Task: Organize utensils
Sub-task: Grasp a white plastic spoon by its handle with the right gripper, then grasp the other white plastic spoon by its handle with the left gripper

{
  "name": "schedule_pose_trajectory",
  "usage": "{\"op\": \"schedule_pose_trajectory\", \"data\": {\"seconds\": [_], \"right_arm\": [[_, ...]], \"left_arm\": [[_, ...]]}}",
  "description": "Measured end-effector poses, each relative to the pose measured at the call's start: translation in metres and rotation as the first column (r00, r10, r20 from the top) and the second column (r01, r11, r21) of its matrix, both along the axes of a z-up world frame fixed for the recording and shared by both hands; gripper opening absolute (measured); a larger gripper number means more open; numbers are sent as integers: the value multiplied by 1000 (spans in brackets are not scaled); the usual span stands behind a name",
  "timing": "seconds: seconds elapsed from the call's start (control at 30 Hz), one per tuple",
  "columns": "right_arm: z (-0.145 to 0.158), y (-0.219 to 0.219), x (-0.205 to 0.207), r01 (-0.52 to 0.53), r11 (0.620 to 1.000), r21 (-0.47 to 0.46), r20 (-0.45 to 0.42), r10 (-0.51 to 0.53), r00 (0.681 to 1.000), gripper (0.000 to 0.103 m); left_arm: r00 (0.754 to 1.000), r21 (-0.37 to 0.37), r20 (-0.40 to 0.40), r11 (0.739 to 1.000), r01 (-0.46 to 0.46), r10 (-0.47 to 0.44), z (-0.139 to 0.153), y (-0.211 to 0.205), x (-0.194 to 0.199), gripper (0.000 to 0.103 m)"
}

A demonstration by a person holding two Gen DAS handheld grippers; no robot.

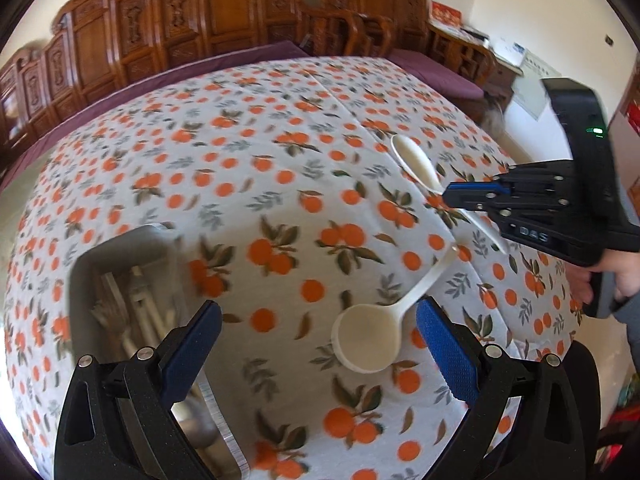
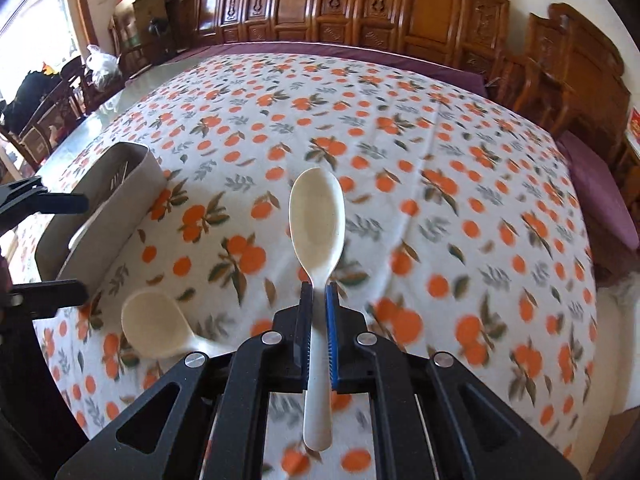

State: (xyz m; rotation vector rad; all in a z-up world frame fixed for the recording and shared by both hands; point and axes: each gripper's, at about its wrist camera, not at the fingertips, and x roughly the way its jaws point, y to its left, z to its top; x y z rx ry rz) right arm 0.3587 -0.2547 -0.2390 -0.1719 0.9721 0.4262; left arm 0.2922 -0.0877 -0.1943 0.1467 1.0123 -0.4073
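Clamping a cream plastic flat spoon (image 2: pixel 317 216) by its slim handle in the right gripper (image 2: pixel 319 300), jaws narrow, bowl pointing up-frame. Lying lower left on the orange-print desk (image 2: pixel 440 160): a round, deep cream plastic ladle (image 1: pixel 366 338). Hanging over it, jaws wide: left gripper (image 1: pixel 318 334). Standing far left: a grey utensil holder (image 2: pixel 100 208).

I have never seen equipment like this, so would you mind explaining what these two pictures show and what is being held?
A person holds a handheld two-finger gripper in each hand, each with a camera looking along its fingers. One picture is the left gripper's view, open above a round ladle lying on the orange-patterned tablecloth. The other is the right gripper's view, shut on a cream spoon. A grey utensil holder stands beside the ladle, with utensils already inside.
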Motion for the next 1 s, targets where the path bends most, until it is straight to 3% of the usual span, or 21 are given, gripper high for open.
{"op": "schedule_pose_trajectory", "data": {"seconds": [0.4,0.77,0.97,1.0], "right_arm": [[-19,-51,-42,117,992,57,-39,-115,993,8],[-30,-53,-60,139,986,95,-72,-132,989,8],[-29,-55,-64,145,984,100,-79,-137,987,8],[-29,-55,-65,144,985,100,-80,-136,987,8]], "left_arm": [[986,90,-79,984,155,-148,-40,-62,14,88],[974,128,-125,970,206,-190,-55,-78,23,57],[969,144,-156,966,215,-193,-62,-82,24,24],[969,137,-158,968,212,-190,-62,-82,24,15]]}}
